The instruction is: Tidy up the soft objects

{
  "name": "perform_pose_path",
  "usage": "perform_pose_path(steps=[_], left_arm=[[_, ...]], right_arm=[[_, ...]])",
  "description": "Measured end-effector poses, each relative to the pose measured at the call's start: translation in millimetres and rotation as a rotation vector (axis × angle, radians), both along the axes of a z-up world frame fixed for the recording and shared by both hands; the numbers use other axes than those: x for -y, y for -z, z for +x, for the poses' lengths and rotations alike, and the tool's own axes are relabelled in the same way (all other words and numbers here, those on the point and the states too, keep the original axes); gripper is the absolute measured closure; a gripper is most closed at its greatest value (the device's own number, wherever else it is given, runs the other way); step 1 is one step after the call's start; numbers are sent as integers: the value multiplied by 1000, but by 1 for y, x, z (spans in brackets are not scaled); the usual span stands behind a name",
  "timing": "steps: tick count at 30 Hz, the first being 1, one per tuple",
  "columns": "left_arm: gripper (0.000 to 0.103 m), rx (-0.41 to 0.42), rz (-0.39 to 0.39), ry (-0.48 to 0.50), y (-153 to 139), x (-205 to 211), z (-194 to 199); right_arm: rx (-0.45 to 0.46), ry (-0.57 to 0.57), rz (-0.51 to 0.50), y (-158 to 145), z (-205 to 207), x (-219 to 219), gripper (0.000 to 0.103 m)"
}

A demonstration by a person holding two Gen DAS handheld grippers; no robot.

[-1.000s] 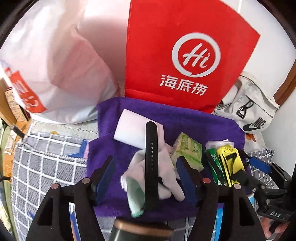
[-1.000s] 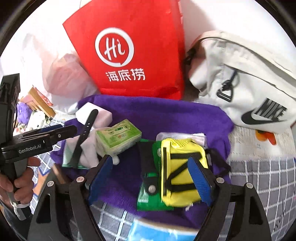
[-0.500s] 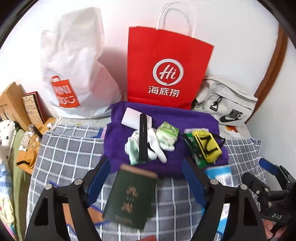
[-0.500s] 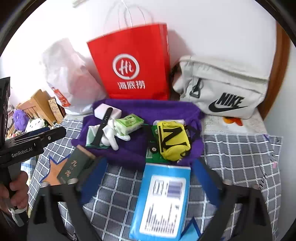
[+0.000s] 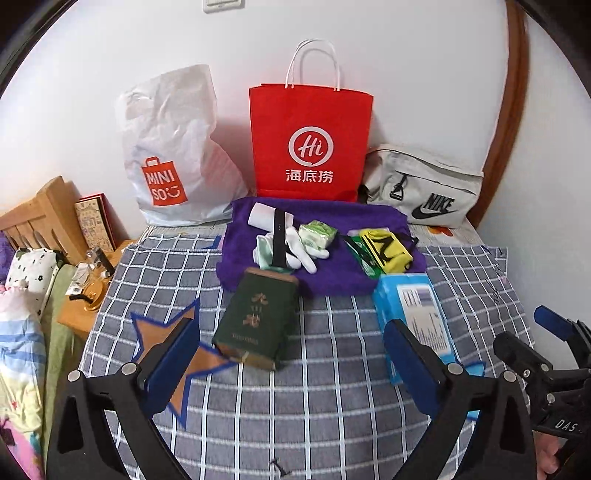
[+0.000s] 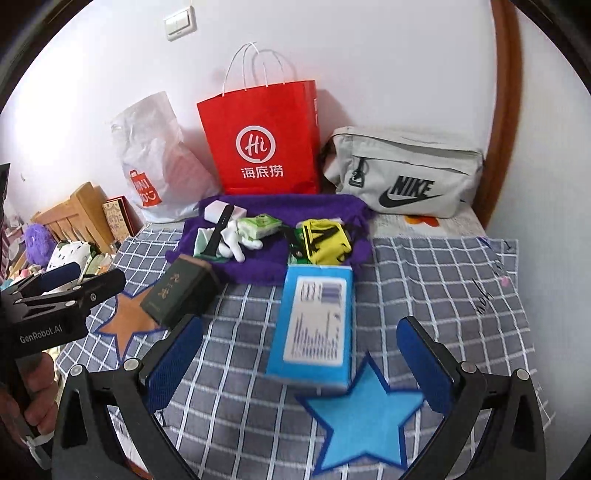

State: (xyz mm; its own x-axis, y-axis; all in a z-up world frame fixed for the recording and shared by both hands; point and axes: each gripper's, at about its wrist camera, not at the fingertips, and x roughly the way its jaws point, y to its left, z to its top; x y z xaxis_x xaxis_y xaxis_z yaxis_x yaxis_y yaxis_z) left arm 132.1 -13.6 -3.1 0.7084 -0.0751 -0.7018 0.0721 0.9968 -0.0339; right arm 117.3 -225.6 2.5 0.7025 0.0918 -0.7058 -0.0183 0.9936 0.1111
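Two grippers: the left gripper (image 5: 291, 354) and the right gripper (image 6: 299, 354) both hover over the near part of the bed with jaws wide apart, nothing between the blue pads.
Surface: a bed under a grey checked cover (image 5: 332, 406) with white grid lines; an orange star patch (image 5: 177, 354) lies near its left edge, a blue star patch (image 6: 365, 417) near its front.
Room: a white wall behind, a wall switch (image 6: 180, 23) high up, a curved wooden frame (image 6: 504, 110) at the right, a wooden headboard (image 5: 40, 214) at the left.
Soft objects: on a purple towel (image 5: 325, 280) at the far middle of the bed lie white gloves (image 5: 299, 251), a black strap (image 5: 279, 240) across them, a green tissue pack (image 5: 317, 234) and a yellow pouch (image 5: 388, 249).
Near the towel: a dark green box (image 5: 258, 321) touches its front edge; a blue pack (image 6: 314, 325) lies beside it.
Writing: red paper bag (image 5: 310, 144) reads "Hi 海底捞"; white plastic bag (image 5: 173, 155) reads "MINISO"; grey waist bag (image 6: 402, 173) reads "NIKE"; the left gripper's body reads "GenRobot.AI" in the right wrist view.
Hard to make out: the print on the blue pack is blurred; the green box's gold characters are too small to read.
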Motion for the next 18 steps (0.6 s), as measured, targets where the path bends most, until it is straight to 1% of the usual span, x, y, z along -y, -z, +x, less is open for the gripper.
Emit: perform_pose_path(steps=[3, 8, 13, 18], left_arm=[[2, 19, 10, -15, -2, 0, -23], [2, 54, 15, -18, -6, 0, -58], [2, 69, 21, -27, -6, 0, -81], [2, 92, 27, -31, -8, 1, -96]], right_arm=[[8, 4, 8, -1, -23, 2, 0], [30, 13, -10, -5, -54, 3, 0], [54, 15, -14, -8, -78, 4, 0], [65, 14, -26, -9, -93, 3, 0]])
